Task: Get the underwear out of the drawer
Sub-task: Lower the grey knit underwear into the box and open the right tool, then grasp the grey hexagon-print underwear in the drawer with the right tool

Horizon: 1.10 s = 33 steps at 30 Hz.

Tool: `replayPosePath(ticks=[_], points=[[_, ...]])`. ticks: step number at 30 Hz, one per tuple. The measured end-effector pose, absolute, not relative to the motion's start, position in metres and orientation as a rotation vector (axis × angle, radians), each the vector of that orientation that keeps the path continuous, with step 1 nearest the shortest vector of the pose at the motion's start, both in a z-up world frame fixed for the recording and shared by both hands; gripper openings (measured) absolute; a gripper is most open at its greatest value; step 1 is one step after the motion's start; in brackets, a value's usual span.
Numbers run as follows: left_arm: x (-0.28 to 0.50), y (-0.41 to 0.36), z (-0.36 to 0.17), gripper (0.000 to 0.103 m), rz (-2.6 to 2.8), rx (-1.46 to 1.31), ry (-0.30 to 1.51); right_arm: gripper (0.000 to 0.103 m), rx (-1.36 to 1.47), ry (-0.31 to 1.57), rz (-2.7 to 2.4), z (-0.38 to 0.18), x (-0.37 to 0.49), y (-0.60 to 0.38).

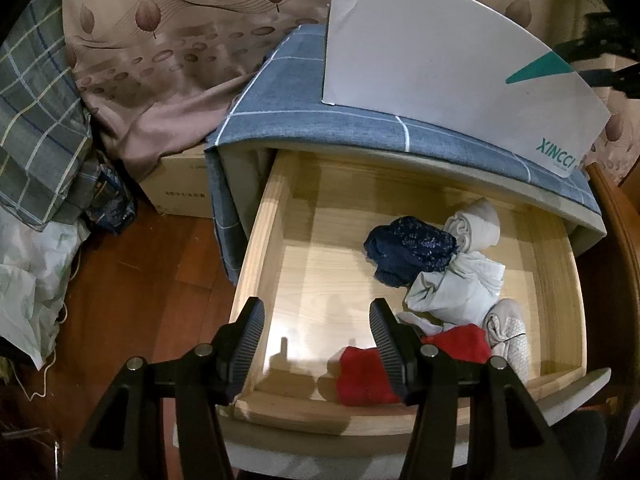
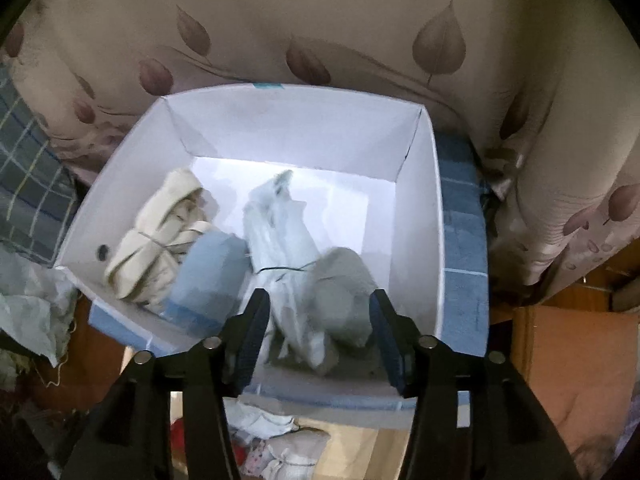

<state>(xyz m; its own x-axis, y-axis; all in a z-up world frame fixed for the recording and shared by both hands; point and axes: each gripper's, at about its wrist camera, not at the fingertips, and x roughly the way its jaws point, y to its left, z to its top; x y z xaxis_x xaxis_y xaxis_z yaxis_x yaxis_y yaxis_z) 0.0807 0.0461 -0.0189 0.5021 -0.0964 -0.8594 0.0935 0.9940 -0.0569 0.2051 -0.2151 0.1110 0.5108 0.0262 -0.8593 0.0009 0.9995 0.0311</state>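
Several pieces of underwear lie bunched in the open wooden drawer [image 1: 560,280], all toward its right side. There is a dark blue patterned piece [image 1: 408,250], a rolled white piece [image 1: 476,224] behind it, a crumpled pale piece [image 1: 456,288], a red piece [image 1: 372,376] against the front wall and a white mesh-textured piece [image 1: 510,332] at the right. All are soft, light cloth that I judge will sag and fold when lifted. A pinch on a thick bunched fold near the middle of a piece should hold better than a thin edge.

My left gripper [image 1: 316,344] hangs over the front of the drawer. Its fingers stand apart with nothing between them, though the red piece sits just below and partly behind the right-hand finger.

My right gripper [image 2: 316,336] is over a white box [image 2: 424,208], which stands on the blue checked cloth [image 1: 280,96] that covers the cabinet top above the drawer. Between its fingers are a pale bluish-white garment [image 2: 280,240] and a grey one [image 2: 344,288], both blurred. The fingers stand apart and do not seem to press on them, so I judge them let go. Also in the box are a cream rolled piece [image 2: 160,240] and a light blue folded piece [image 2: 212,272].

Around all this are a curtain with a leaf print [image 2: 360,40], a cardboard carton [image 1: 180,184] on the dark wooden floor [image 1: 140,300] and plaid bedding [image 1: 36,132].
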Motion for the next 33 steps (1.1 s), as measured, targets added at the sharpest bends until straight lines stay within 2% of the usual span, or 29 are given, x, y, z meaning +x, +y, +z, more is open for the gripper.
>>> replayPosePath(ticks=[6,10,14,24,33], points=[[0.08,0.046,-0.019,0.056,-0.11,-0.002,1.043,0.055,0.004,1.041,0.108,0.134,0.154,-0.205],[0.08,0.045,-0.02,0.056,-0.111,0.003,1.044,0.061,0.004,1.096,0.163,0.122,0.118,-0.197],[0.08,0.046,-0.018,0.056,-0.112,0.012,1.043,0.061,-0.005,1.214,0.175,0.078,0.095,-0.19],[0.08,0.047,-0.018,0.056,-0.117,0.01,1.046,0.06,0.054,1.508,0.1,-0.071,0.084,-0.185],[0.08,0.046,-0.019,0.056,-0.125,0.015,1.051,0.06,0.126,1.582,0.054,-0.124,0.098,-0.187]])
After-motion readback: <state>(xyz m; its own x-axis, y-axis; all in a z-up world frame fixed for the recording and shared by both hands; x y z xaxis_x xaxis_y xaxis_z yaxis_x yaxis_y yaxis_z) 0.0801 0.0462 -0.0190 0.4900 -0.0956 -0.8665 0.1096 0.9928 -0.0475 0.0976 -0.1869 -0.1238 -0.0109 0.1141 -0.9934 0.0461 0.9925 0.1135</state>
